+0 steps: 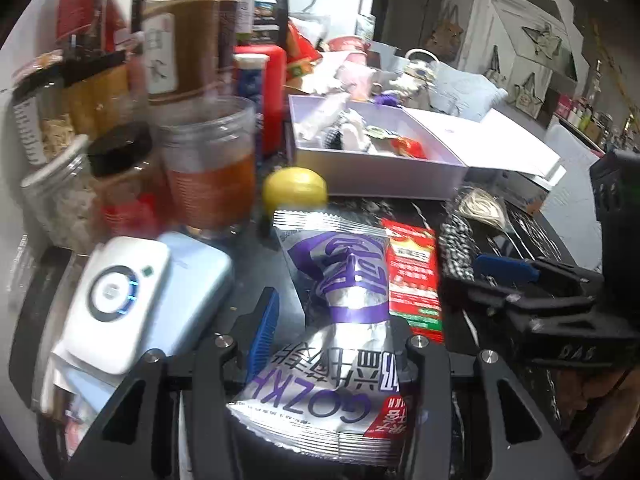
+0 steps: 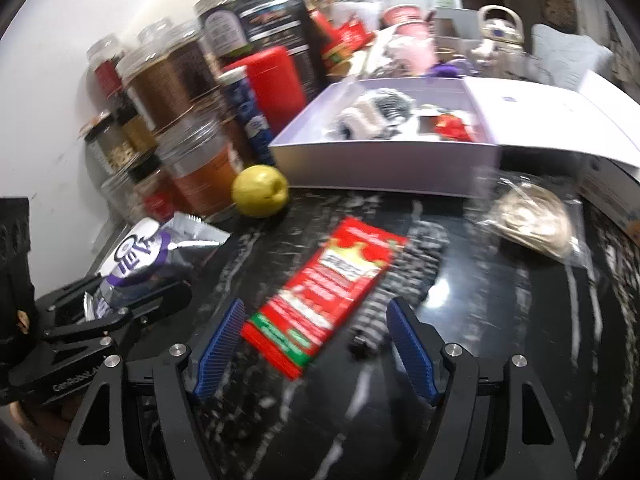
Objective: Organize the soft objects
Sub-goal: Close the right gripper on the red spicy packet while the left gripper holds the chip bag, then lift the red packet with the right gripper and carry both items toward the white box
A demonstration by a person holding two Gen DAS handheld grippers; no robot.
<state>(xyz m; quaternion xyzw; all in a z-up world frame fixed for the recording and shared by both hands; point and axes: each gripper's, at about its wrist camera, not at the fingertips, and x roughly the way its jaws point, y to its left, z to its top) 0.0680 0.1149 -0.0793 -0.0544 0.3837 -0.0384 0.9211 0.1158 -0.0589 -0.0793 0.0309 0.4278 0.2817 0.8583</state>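
My left gripper (image 1: 332,344) is shut on a silver and purple snack bag (image 1: 344,280) that lies over the black marble counter; the bag also shows at the left of the right wrist view (image 2: 140,256). My right gripper (image 2: 314,344) is open, its blue pads on either side of a red snack packet (image 2: 324,288) and a black-and-white checked cloth (image 2: 404,280) beside it. The red packet (image 1: 414,276) and the cloth (image 1: 456,240) lie right of the bag in the left wrist view. An open lavender box (image 2: 384,160) behind holds several soft items.
A yellow apple (image 2: 261,191) sits in front of the box. Jars (image 1: 208,168) and a red bottle (image 2: 276,88) crowd the left wall. A white device (image 1: 116,304) lies on a blue box at the left. A clear bag of coiled cord (image 2: 528,216) lies at the right.
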